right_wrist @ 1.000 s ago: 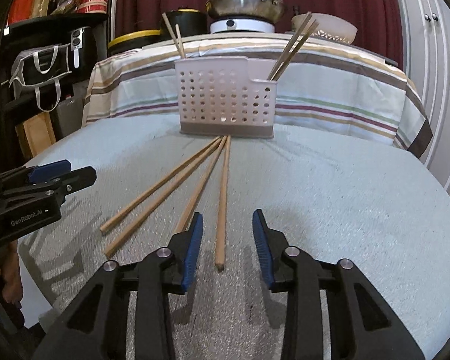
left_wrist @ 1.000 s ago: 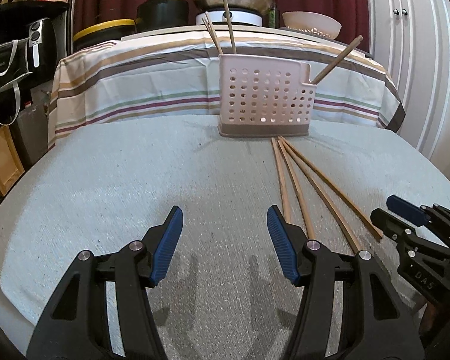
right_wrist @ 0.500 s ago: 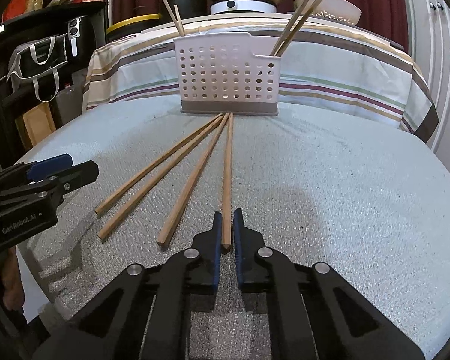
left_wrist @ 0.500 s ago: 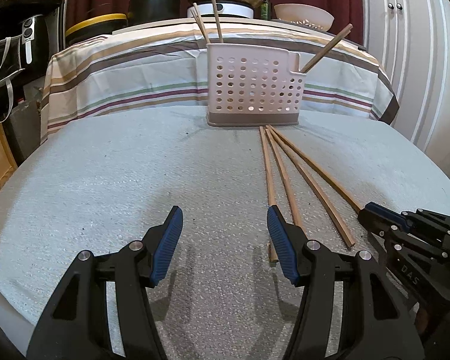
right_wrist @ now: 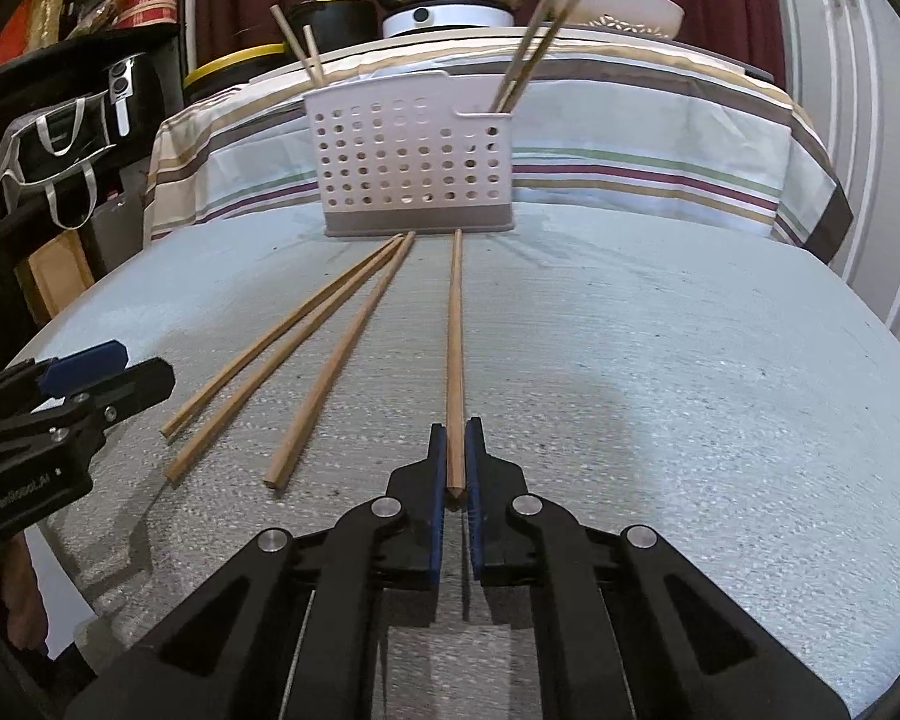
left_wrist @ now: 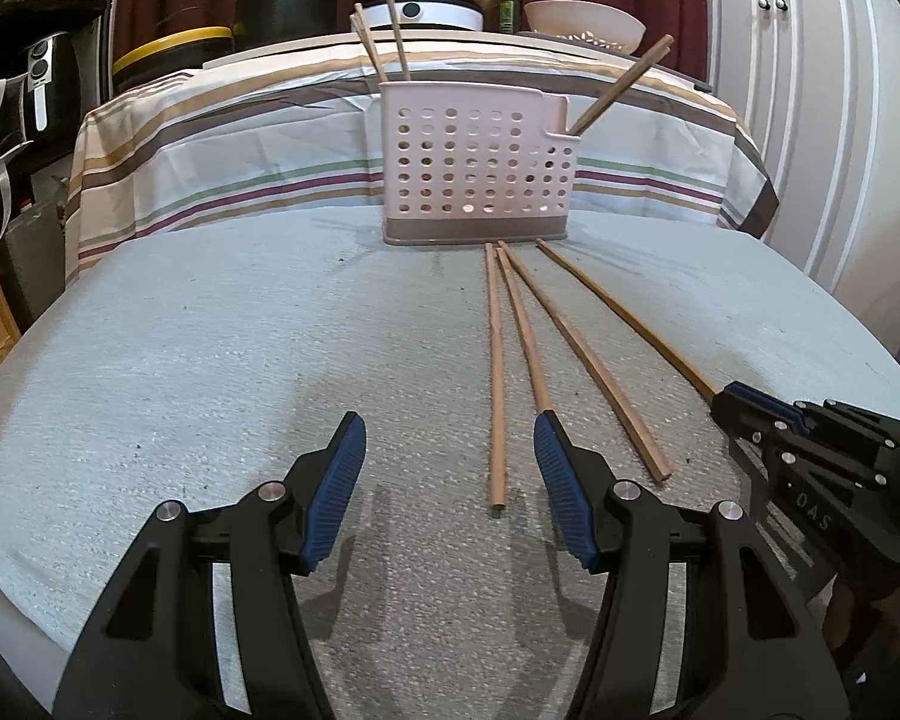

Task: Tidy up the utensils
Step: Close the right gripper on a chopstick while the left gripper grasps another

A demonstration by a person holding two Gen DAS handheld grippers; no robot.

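A pink perforated utensil holder (left_wrist: 477,171) (right_wrist: 414,162) stands at the far side of the round table, with chopsticks upright in both ends. Three loose wooden chopsticks (left_wrist: 497,372) (right_wrist: 336,360) lie fanned on the table in front of it. My right gripper (right_wrist: 455,450) is shut on the near end of a fourth chopstick (right_wrist: 455,324), whose far tip points at the holder; it also shows in the left wrist view (left_wrist: 624,315). My left gripper (left_wrist: 450,468) is open and empty, low over the table, with one loose chopstick end between its fingers.
The table (left_wrist: 210,360) has a pale textured cover. Behind it stands a second table with a striped cloth (left_wrist: 240,138), carrying a pan, a pot and a bowl. Dark shelves with bags (right_wrist: 60,138) stand at the left, white cabinet doors (left_wrist: 810,90) at the right.
My right gripper closed on the rightmost chopstick and swung it a little away from the other three. My left gripper moved slightly forward and to the right, staying open.
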